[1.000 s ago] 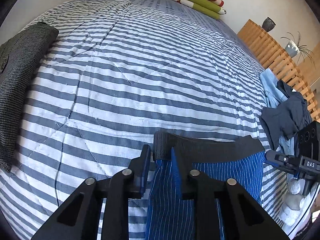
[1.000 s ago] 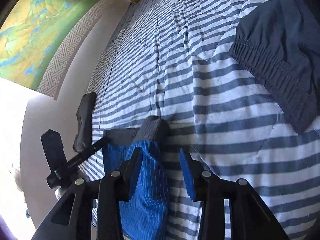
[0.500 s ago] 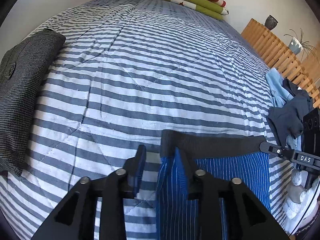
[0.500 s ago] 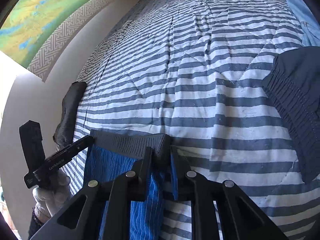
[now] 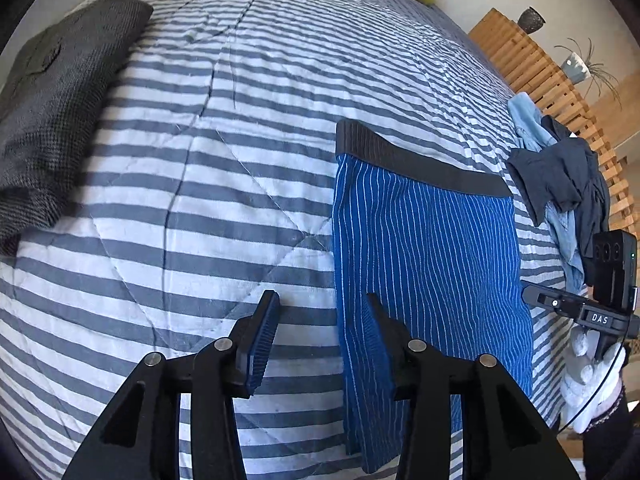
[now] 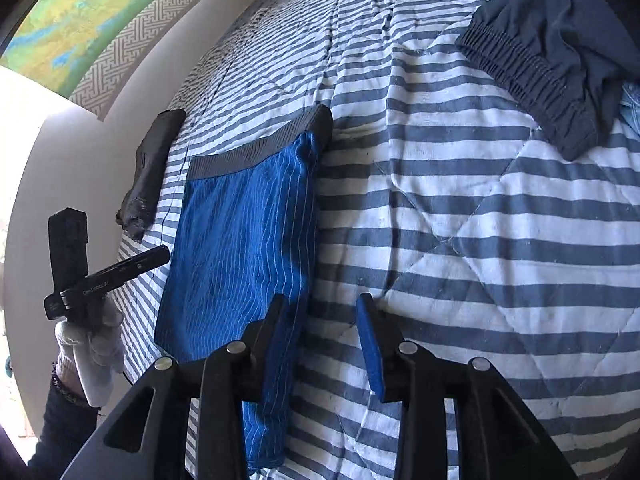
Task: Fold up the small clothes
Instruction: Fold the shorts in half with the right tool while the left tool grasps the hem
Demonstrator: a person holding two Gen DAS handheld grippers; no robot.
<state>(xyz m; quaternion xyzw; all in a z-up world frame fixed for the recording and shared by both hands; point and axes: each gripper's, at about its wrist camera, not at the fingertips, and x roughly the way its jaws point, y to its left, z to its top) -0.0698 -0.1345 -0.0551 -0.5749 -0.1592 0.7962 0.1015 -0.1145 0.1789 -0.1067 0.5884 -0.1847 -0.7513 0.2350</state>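
We see a blue-and-white striped quilt (image 5: 224,184) covering the bed, and we place everything against the blue pinstriped shorts (image 5: 424,248) lying flat on it, dark waistband at the far end. Well to the left of the shorts, at the quilt's edge, lies a folded grey tweed garment (image 5: 52,92). To their right sits a heap of navy and light-blue clothes (image 5: 560,176), apart from them. The left gripper (image 5: 320,328) hangs over the shorts' left edge, its jaws opening, with only quilt and the garment's edge below the gap. The right gripper (image 6: 324,336) hangs at their right edge, jaws opening, nothing pinched. We see a white-gloved hand (image 6: 90,356) holding the left gripper.
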